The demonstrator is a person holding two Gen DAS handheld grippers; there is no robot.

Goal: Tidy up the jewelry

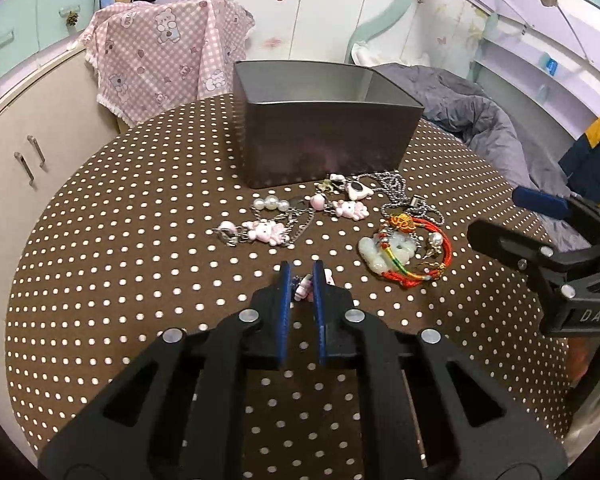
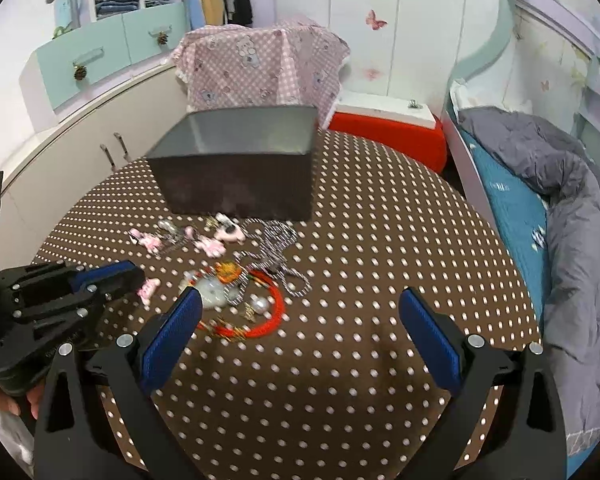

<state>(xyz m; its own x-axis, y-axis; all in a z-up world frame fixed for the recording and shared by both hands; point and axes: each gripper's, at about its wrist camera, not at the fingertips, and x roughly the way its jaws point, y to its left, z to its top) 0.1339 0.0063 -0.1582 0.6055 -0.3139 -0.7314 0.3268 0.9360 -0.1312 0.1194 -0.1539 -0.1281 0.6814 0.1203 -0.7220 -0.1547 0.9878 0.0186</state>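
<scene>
i'm clenching left claw on small pink charm, low over dotted worktop. right claw hanging released above red cord bracelet. grey box sitting behind jewelry pile. risk: charm is tiny, only pinched at tips, could be slipping out on lift.
</scene>
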